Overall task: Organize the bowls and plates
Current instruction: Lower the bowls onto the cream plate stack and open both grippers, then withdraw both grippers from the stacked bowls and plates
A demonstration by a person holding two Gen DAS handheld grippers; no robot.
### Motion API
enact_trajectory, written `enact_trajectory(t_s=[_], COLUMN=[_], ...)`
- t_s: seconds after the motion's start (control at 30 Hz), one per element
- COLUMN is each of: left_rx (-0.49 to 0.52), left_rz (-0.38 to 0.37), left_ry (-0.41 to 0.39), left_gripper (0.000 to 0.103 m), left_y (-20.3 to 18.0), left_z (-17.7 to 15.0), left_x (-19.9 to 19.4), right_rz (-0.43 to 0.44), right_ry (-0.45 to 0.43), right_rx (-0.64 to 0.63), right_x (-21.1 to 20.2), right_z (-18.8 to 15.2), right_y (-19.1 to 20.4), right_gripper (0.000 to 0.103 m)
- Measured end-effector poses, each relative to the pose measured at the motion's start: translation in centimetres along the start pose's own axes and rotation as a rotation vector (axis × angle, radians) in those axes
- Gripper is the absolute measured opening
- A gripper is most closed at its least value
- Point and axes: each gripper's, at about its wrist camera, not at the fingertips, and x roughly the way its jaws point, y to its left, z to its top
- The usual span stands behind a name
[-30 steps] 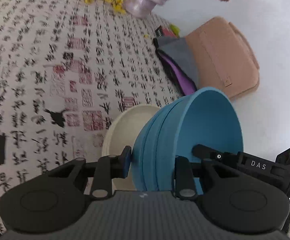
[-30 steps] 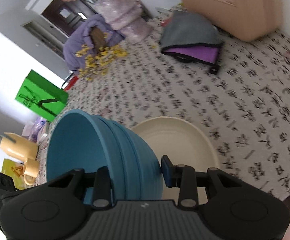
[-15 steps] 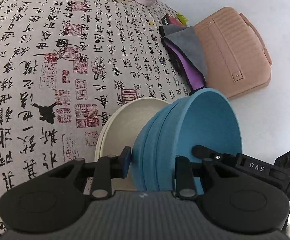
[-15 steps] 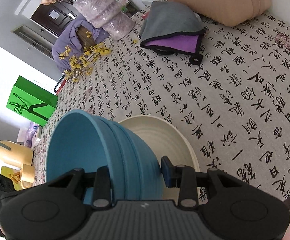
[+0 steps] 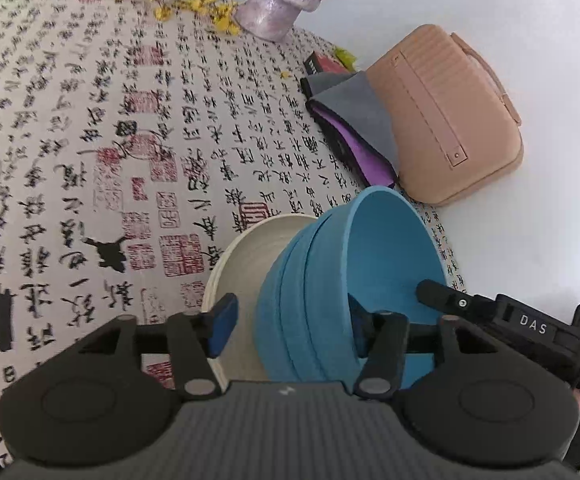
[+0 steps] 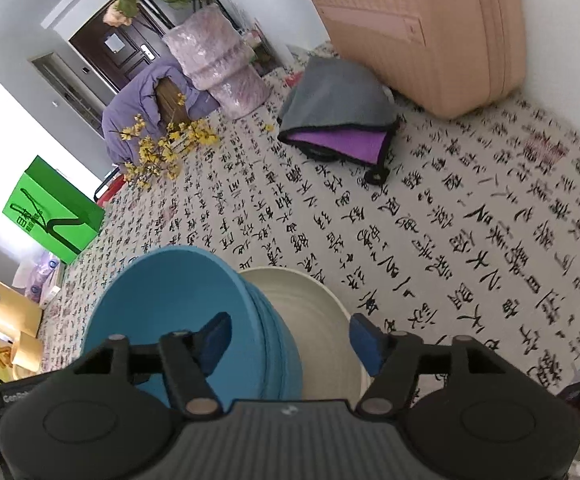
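A stack of nested blue bowls [image 5: 390, 248] [image 6: 162, 292] sits inside a wide cream dish [image 5: 250, 248] [image 6: 306, 300] on the calligraphy-print tablecloth. My left gripper [image 5: 290, 326] straddles the stack's near wall, its jaws opening. One blue pad [image 5: 222, 330] stands clear outside the wall, and the other is inside the bowl. My right gripper [image 6: 290, 340] straddles the opposite wall, also opening, with gaps on both sides of the wall. Its finger [image 5: 430, 288] shows inside the bowl in the left wrist view.
A tan hard case [image 5: 442, 120] [image 6: 422, 32] and a folded grey and purple cloth [image 5: 354, 120] [image 6: 338, 120] lie beyond the bowls. Further back are a pink wrapped vase [image 6: 218, 68], yellow flowers [image 6: 162, 148] and a green bag [image 6: 50, 212].
Both grippers pinched the blue stack's rim before; now their pads have spread away from the wall. The stack stays in the cream dish.
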Motion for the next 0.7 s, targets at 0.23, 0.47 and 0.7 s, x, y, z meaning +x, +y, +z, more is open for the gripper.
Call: enact_trajectory(t_s=[0.23, 0.47, 0.7], left_rx=[0.100, 0.219, 0.273], left_rz=[0.042, 0.163, 0.393], left_ry=[-0.132, -0.375, -0.626], left_gripper=[0.078, 0.092, 0.102], left_y=[-0.7, 0.0, 2.7], left_z=[-2.2, -8.1, -17.3], left_x=[-5.2, -12.7, -19.0], right_rz=[-0.066, -0.123, -0.021], right_ry=[-0.106, -0.353, -0.562], right_rx=[-0.134, -0.331, -0.529], right_x=[-3.0, -8.4, -12.3], right_z=[-1.6, -5.6, -13.2], right_y=[2.4, 5.7, 8.9], right_gripper=[0.078, 0.084, 0.097])
